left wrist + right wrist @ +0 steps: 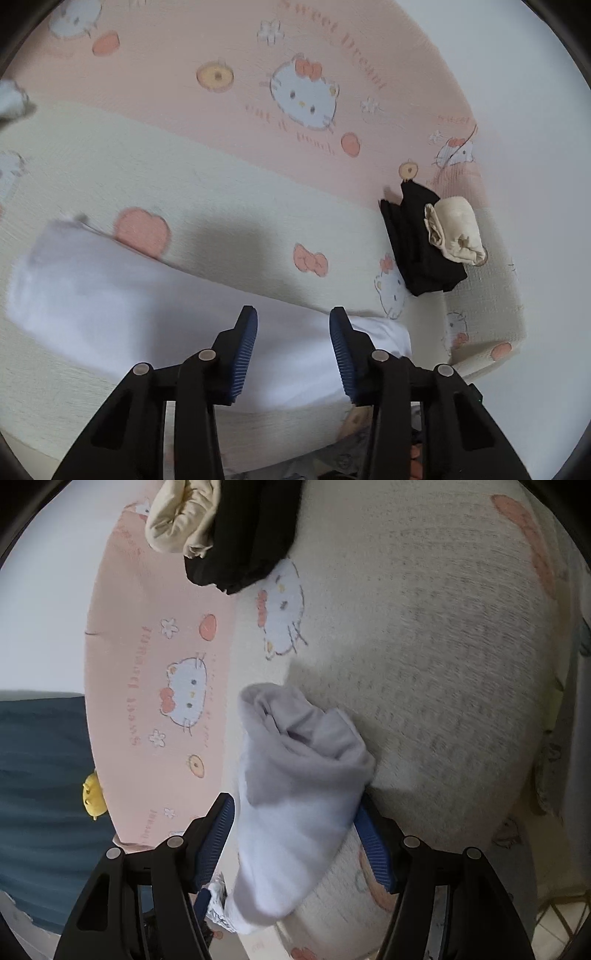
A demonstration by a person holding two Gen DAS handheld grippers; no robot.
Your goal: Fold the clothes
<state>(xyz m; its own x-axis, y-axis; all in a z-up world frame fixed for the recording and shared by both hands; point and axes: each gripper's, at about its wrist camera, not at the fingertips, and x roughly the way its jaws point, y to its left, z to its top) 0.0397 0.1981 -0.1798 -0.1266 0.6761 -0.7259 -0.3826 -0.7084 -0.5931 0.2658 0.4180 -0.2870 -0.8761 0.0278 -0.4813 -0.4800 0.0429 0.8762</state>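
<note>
The left gripper [293, 314] has its jaws spread with nothing between them, poised above a white garment [147, 310] that lies folded into a long band on the bed cover [229, 192]. The blue ribbed pads [243, 354] are clear of the cloth, and the band runs from the left part of the view to a spot past the right finger, near the cover's near edge. The right gripper [295, 812] also has its jaws spread wide, and the rolled end of the white garment [295, 775] sits bunched between them; whether the pads [218, 834] press on the cloth cannot be told. Farther along the cover, close to its far edge, a black garment [421, 243] lies folded, and a cream garment [454, 232] rolled into a bundle rests on top of it, toward the edge. The cover is printed with cartoon cats, bows and peaches, half pink and half cream. In the right wrist view a small yellow toy [92, 794] shows beyond the pink side of the cover, against dark blue-green fabric [40, 775].
</note>
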